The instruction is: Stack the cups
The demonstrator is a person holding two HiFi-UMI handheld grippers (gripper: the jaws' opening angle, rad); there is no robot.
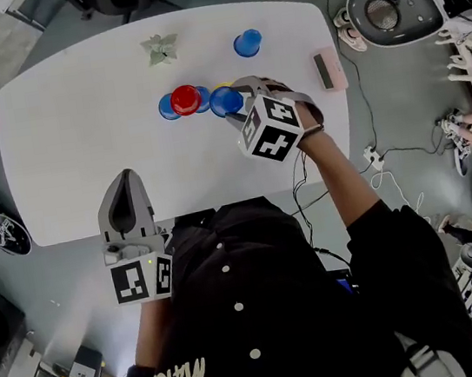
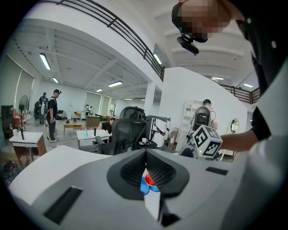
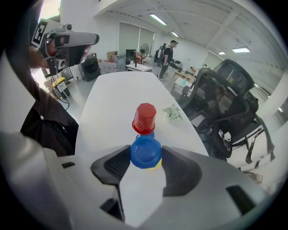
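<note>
At the near edge of the white table (image 1: 56,157) the left gripper (image 1: 125,184) sits closed and empty; the right gripper (image 3: 146,157) clenches a blue cup (image 1: 226,101) just beside the red cup (image 1: 186,99); an off-centre descent could topple that red-topped stack; the yellow sliver (image 3: 155,166) beneath may be a clinging cup that drops.

Place: open-plan lab and office in one
Furniture: white table (image 1: 67,173), black office chairs (image 2: 128,130), desks (image 2: 28,140)
Ceiling: strip lights (image 2: 45,60), railed upper gallery (image 2: 117,27)
Floor: grey, with trailing cables (image 1: 359,68) and machines (image 1: 388,2)
</note>
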